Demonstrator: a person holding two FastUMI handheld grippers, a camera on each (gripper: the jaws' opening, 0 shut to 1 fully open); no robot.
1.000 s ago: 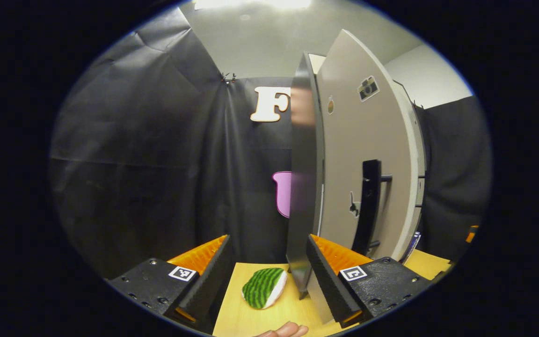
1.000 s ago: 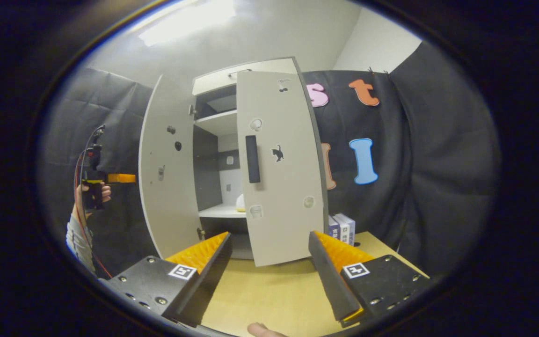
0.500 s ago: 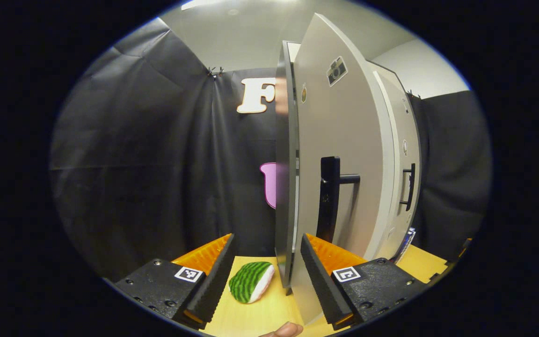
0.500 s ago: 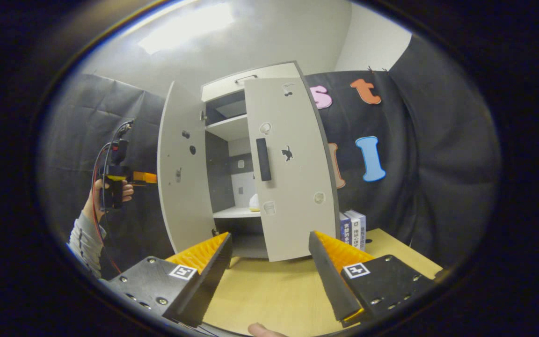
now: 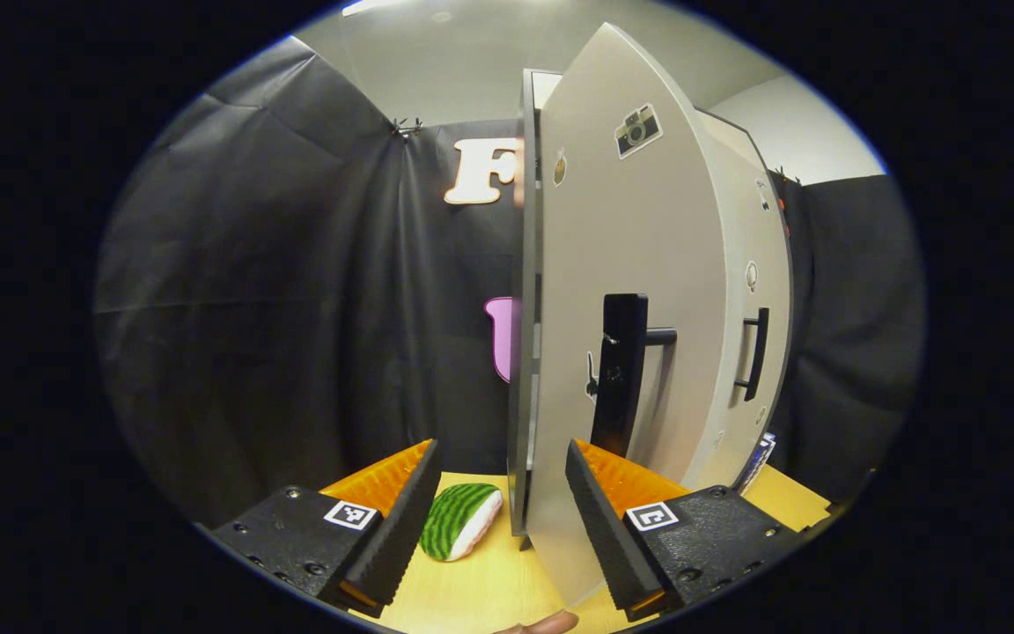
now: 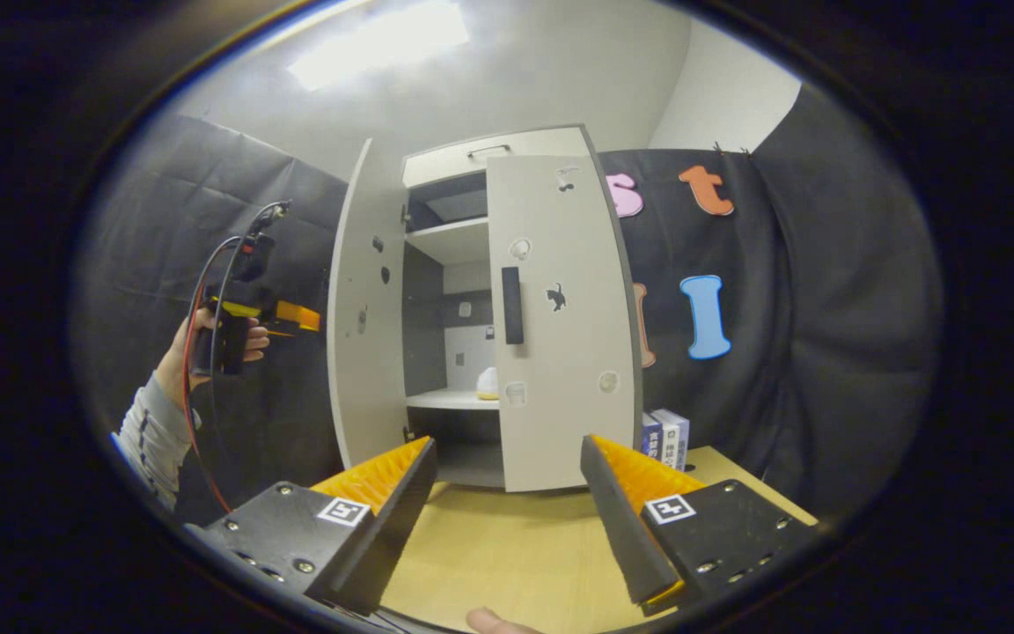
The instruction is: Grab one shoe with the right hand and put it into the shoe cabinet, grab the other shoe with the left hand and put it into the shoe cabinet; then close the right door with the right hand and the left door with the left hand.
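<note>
Standing apart with nothing between them, the jaws of the left gripper [image 5: 500,502] frame the near edge of the shoe cabinet's left door [image 5: 630,291], which is swung partway out from the shoe cabinet [image 6: 498,158]. In the left gripper view that door carries a black handle [image 5: 620,374] and a camera sticker [image 5: 637,130] near its top, and beyond it the right door [image 5: 758,291] lies nearly flush with the cabinet front. A green-striped watermelon-patterned toy [image 5: 459,521] lies on the wooden desk [image 5: 489,590] just left of the left door's bottom corner.

In the right gripper view, the right gripper [image 6: 507,493] hangs over the desk [image 6: 507,555], well back from the cabinet, its jaws wide apart and empty. Through the gap between the two doors, part of a pale shoe [image 6: 488,384] rests on a white shelf [image 6: 450,399]; the other shoe cannot be made out. The left door [image 6: 364,308] stands open at an angle, and just to its left a hand [image 6: 194,348] holds the left gripper [image 6: 296,315], with red and black cables trailing from it. The right door [image 6: 560,317] bears a black handle [image 6: 512,305] and a cat sticker [image 6: 554,297]. A few books [image 6: 667,436] stand on the desk by the cabinet's right side.
</note>
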